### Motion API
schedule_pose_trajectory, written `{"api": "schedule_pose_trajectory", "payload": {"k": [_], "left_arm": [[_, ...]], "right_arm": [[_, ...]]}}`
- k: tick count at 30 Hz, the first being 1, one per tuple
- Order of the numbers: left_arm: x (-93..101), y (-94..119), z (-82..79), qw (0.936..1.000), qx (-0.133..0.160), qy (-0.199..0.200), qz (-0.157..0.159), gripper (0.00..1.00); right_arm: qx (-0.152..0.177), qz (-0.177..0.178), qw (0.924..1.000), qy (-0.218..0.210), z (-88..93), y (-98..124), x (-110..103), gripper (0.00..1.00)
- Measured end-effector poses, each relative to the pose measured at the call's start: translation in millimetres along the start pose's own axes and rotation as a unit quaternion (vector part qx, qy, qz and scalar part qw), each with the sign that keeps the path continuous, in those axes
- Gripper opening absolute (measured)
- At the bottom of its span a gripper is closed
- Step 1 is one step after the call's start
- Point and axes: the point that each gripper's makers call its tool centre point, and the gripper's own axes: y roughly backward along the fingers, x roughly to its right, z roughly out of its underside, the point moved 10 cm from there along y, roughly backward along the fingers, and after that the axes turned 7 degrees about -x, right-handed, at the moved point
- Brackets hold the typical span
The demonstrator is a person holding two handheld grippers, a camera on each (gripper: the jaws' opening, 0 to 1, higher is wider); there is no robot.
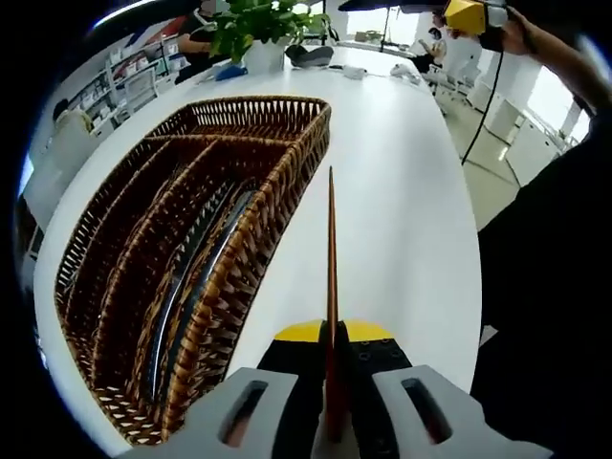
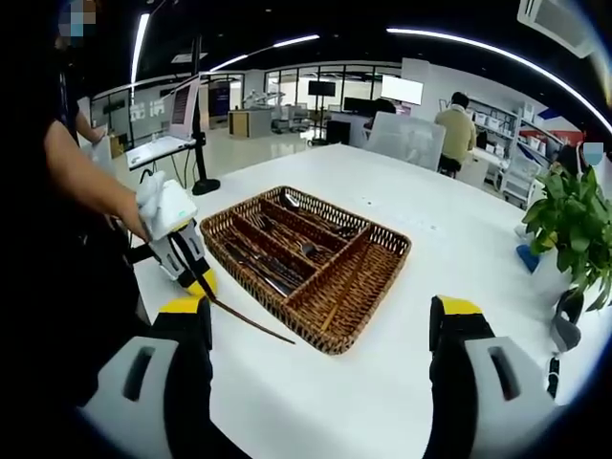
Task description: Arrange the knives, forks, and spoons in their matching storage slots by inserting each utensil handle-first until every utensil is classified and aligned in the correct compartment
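Observation:
A brown wicker cutlery basket (image 1: 303, 153) (image 2: 382, 273) with several long slots lies on the white table (image 1: 402, 210). Dark-handled knives (image 1: 196, 273) lie in the slot nearest my left gripper. My left gripper (image 1: 330, 382) is shut on a thin brown utensil (image 1: 331, 258), seen edge-on, its free end pointing away just right of the basket. The right gripper view shows that left gripper (image 2: 184, 251) at the basket's near left corner, the brown utensil (image 2: 256, 327) slanting over the table. My right gripper (image 2: 320, 316) is open and holds nothing, back from the basket's near rim.
A potted plant (image 1: 258, 29) (image 2: 574, 220) stands at the table's far end. A person's arm (image 2: 91, 182) holds the left gripper. A seated person (image 2: 457, 129) is beyond the table. The table's curved edge (image 1: 473, 287) runs to the right.

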Motion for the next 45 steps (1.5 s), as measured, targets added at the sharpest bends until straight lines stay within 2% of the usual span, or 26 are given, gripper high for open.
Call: {"api": "schedule_pose_trajectory", "payload": {"k": [5, 8, 11, 19, 25, 28, 29, 32, 35, 42, 43, 45], "left_arm": [[4.3, 0, 1.5, 1.0, -0.001, 0.007, 0.001, 0.03], [6.1, 2, 1.1, 0.9999, 0.011, 0.01, 0.004, 0.03], [5.0, 9, -3.2, 0.9993, 0.031, 0.019, 0.009, 0.03], [-2.0, 27, -18.4, 0.9934, 0.093, 0.063, 0.022, 0.03], [-9.8, 39, -25.0, 0.9796, 0.15, 0.127, 0.043, 0.03], [-12.5, 47, -27.8, 0.9728, 0.174, 0.144, 0.05, 0.03], [-11.5, 49, -29.1, 0.9709, 0.182, 0.144, 0.059, 0.03], [-12.3, 57, -31.1, 0.9704, 0.19, 0.141, 0.048, 0.03], [-12.4, 67, -36.0, 0.9658, 0.212, 0.142, 0.046, 0.03], [-9.5, 101, -57.8, 0.948, 0.282, 0.138, 0.048, 0.03], [-9.4, 103, -59.1, 0.947, 0.286, 0.138, 0.048, 0.03], [-8.6, 112, -65.3, 0.9405, 0.304, 0.141, 0.055, 0.03]], "right_arm": [[0.001, -0.003, 1.0, 0.003, -1.4, -1, -1, 0.97], [0.003, -0.001, 1.0, 0.004, -2.8, 0, 0, 0.97], [0.002, -0.008, 1.0, 0.003, -2.9, 1, -1, 0.92], [-0.001, -0.016, 0.9998, 0.007, -4.9, 0, -3, 0.9], [-0.006, -0.033, 0.9994, 0.009, -4.3, -3, -8, 0.87], [-0.009, -0.04, 0.9991, 0.01, -4.0, -5, -12, 0.86], [-0.009, -0.043, 0.999, 0.011, -4.2, -6, -14, 0.86], [-0.01, -0.051, 0.9985, 0.014, -5.6, -8, -17, 0.86], [-0.01, -0.064, 0.9978, 0.013, -8.1, -13, -23, 0.84], [0.001, -0.112, 0.9937, -0.007, -15.2, -33, -46, 0.82], [0.003, -0.12, 0.9927, -0.009, -17.1, -36, -50, 0.8], [0.021, -0.158, 0.9868, -0.03, -25.0, -40, -62, 0.72]]}}
